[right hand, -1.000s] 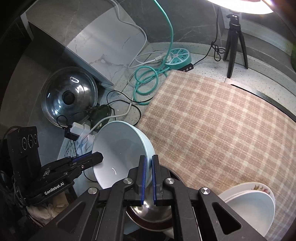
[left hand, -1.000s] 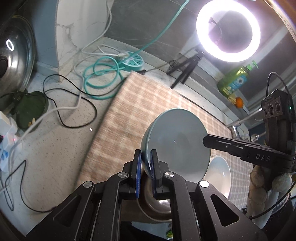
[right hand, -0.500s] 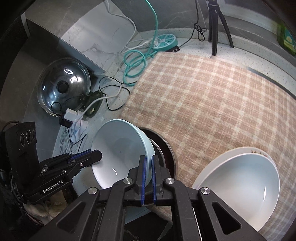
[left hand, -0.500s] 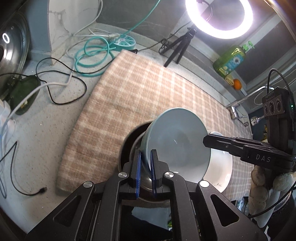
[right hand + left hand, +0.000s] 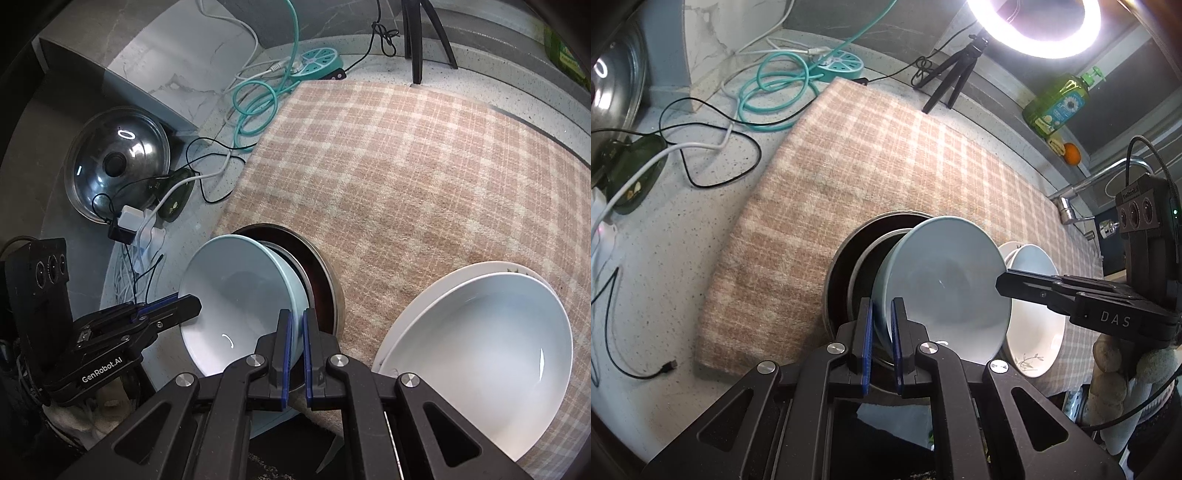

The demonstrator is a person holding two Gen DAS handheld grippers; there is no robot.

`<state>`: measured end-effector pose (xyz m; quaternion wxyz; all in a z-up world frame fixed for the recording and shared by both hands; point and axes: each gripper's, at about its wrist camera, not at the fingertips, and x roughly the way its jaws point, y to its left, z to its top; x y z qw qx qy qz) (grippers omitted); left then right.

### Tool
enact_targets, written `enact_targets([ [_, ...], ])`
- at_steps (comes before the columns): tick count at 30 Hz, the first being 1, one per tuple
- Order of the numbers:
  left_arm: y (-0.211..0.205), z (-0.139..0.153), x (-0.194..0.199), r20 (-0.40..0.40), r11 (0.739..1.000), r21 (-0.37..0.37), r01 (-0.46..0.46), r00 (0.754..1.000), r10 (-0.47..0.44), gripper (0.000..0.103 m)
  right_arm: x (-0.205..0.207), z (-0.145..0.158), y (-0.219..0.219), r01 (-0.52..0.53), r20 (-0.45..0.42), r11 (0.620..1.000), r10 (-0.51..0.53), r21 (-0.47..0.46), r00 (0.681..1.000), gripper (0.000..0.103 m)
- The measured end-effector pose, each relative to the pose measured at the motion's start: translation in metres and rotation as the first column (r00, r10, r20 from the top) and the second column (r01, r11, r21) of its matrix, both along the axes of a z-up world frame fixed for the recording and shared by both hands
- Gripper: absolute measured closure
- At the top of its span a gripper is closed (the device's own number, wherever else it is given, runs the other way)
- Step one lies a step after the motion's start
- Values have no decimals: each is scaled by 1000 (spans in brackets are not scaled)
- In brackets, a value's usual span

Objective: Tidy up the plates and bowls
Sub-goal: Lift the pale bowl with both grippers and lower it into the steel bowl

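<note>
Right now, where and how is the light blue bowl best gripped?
By its thin rim, from both sides. The light blue bowl is wide and deep, so the left gripper and right gripper each pinch an opposite rim edge, one finger inside.

Pale blue bowl: glazed ceramic, smooth, glossy w/ small highlights. Under it, round pan: brushed metal rim, dull shine, dark inside. Right of pan, white bowls: glossy ceramic, very smooth. Beneath pan, checked cloth: woven, fuzzy, matt. Left of cloth, counter: speckled stone look, smooth, semi-matt. Far left of pan, lid: polished metal, mirror-like. Gripper fingers: matt black plastic, blue pads, shiny metal screws.
</note>
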<state>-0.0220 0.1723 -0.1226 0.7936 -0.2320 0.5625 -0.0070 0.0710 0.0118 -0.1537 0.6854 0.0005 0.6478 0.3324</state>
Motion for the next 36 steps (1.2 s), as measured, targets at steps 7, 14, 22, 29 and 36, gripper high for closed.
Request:
enact_targets([
  [7, 2, -3, -1, -14, 1000, 2, -6, 1000, 6, 96, -2, -4, 4, -13, -7, 1000, 13, -5, 1000, 97],
  [14, 2, -7, 0, -25, 1000, 2, -4, 1000, 4, 96, -1, -8, 6, -13, -12, 1000, 13, -10, 1000, 97],
  [22, 4, -9, 1, -30, 1000, 7, -1, 1000, 1, 96, -1, -14, 8, -17, -18, 1000, 17, -23, 1000, 97],
  [29, 5, -13, 2, -41, 1000, 3, 4, 999, -3, 96, 0, -14, 10, -21, -12, 1000, 21, -23, 1000, 97],
  [36, 6, -12, 3, -39, 1000, -7, 8, 999, -8, 96, 2, -15, 12, -29, -15, 999, 28, -28, 999, 95],
])
